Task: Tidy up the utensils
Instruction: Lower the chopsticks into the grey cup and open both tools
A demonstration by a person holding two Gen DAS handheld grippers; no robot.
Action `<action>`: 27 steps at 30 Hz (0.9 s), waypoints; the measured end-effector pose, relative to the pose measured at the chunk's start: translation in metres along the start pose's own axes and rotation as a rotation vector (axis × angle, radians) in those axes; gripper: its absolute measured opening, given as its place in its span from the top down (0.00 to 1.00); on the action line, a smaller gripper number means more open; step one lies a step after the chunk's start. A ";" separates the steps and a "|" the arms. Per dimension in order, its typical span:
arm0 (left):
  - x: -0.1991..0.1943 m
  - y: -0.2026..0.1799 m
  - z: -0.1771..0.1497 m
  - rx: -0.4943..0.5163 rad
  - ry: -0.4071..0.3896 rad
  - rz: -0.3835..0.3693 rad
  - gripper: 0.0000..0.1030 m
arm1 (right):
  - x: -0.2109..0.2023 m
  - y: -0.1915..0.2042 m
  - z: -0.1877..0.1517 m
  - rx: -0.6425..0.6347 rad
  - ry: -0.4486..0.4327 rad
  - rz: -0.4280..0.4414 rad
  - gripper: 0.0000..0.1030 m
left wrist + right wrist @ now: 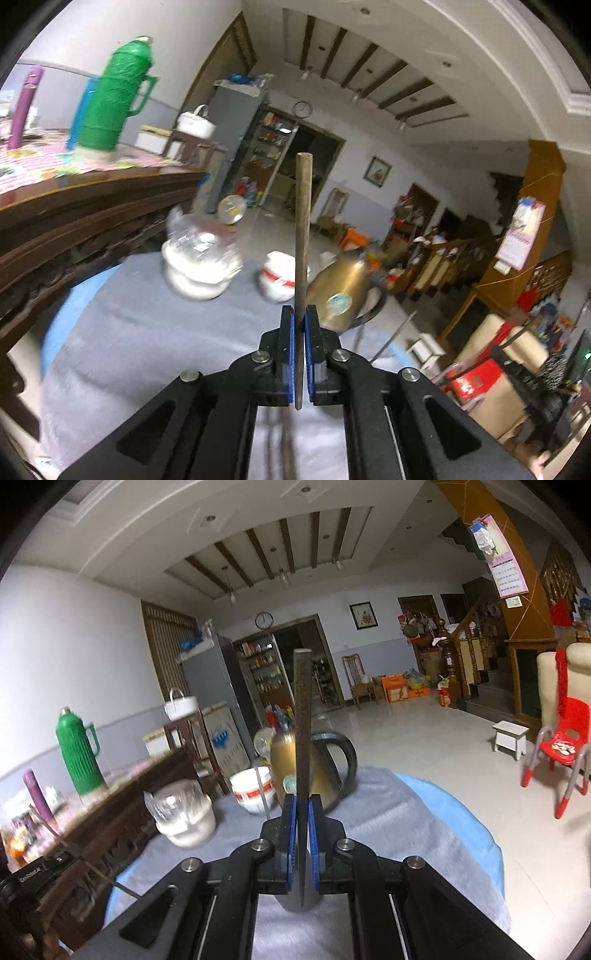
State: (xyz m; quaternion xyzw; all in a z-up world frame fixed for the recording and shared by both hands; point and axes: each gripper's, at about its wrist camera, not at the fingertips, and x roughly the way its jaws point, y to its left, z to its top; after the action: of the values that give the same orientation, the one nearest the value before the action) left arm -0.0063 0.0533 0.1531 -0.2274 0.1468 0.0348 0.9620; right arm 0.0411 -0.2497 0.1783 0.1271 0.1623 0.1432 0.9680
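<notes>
Our left tongs [299, 319] clamp an upright chopstick [303, 221]. Our right tongs [303, 806] pinch another dark chopstick [303, 720]. Beyond them stands a brass kettle [284, 760].

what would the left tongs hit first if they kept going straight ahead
Likely the brass-coloured kettle, just right of the line of the left tongs and the chopstick they grip; the white bowl sits close left. Depth is unclear.

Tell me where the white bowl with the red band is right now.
The white bowl with the red band sits on the grey cloth, between the clear plastic jar on its left and the brass kettle on its right.
</notes>
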 end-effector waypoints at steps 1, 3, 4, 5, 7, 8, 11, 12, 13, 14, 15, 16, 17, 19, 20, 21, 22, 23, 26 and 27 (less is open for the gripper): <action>0.006 -0.008 0.006 0.004 -0.005 -0.022 0.95 | 0.002 0.002 0.005 -0.001 -0.010 0.004 0.93; 0.018 -0.021 0.015 0.008 -0.006 -0.051 0.95 | 0.008 0.006 0.016 -0.004 -0.033 0.013 0.93; 0.026 -0.028 0.019 0.009 -0.003 -0.066 0.95 | 0.012 0.008 0.021 -0.005 -0.039 0.017 0.93; 0.036 -0.036 0.021 0.011 0.005 -0.081 0.95 | 0.018 0.010 0.025 -0.004 -0.041 0.021 0.93; 0.052 -0.046 0.023 0.016 0.021 -0.098 0.95 | 0.031 0.011 0.030 0.003 -0.035 0.028 0.93; 0.063 -0.053 0.022 0.024 0.033 -0.106 0.95 | 0.038 0.012 0.031 0.005 -0.029 0.028 0.93; 0.091 -0.065 0.014 0.044 0.076 -0.110 0.95 | 0.064 0.012 0.029 0.004 0.004 0.026 0.93; 0.098 -0.068 0.011 0.047 0.089 -0.107 0.95 | 0.071 0.011 0.027 0.004 0.018 0.024 0.93; 0.109 -0.070 0.006 0.049 0.108 -0.103 0.95 | 0.077 0.008 0.024 0.005 0.032 0.022 0.93; 0.119 -0.070 0.002 0.050 0.129 -0.098 0.95 | 0.084 0.006 0.020 0.005 0.048 0.019 0.93; 0.125 -0.069 -0.003 0.051 0.144 -0.094 0.95 | 0.092 0.003 0.016 0.005 0.067 0.017 0.93; 0.132 -0.069 -0.007 0.052 0.158 -0.089 0.95 | 0.097 0.001 0.013 0.005 0.080 0.016 0.93; 0.140 -0.067 -0.011 0.052 0.176 -0.084 0.95 | 0.104 -0.001 0.007 0.003 0.100 0.013 0.93; 0.148 -0.066 -0.019 0.048 0.198 -0.077 0.95 | 0.112 -0.004 0.001 0.004 0.127 0.015 0.93; 0.153 -0.066 -0.022 0.048 0.210 -0.073 0.95 | 0.117 -0.005 -0.003 0.002 0.141 0.015 0.93; 0.156 -0.066 -0.023 0.048 0.217 -0.071 0.95 | 0.121 -0.006 -0.005 -0.002 0.152 0.015 0.93; 0.159 -0.065 -0.024 0.049 0.226 -0.068 0.95 | 0.126 -0.006 -0.008 -0.005 0.168 0.018 0.93; 0.163 -0.064 -0.026 0.050 0.237 -0.068 0.95 | 0.129 -0.006 -0.010 -0.007 0.176 0.019 0.93; 0.168 -0.065 -0.028 0.052 0.259 -0.064 0.95 | 0.138 -0.007 -0.015 -0.010 0.207 0.025 0.93; 0.170 -0.065 -0.029 0.052 0.271 -0.067 0.95 | 0.141 -0.007 -0.017 -0.007 0.216 0.026 0.93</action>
State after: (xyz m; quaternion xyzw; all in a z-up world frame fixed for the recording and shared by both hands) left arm 0.1570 -0.0178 0.1052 -0.2097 0.2686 -0.0320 0.9396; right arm 0.1650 -0.2082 0.1218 0.1094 0.2637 0.1693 0.9433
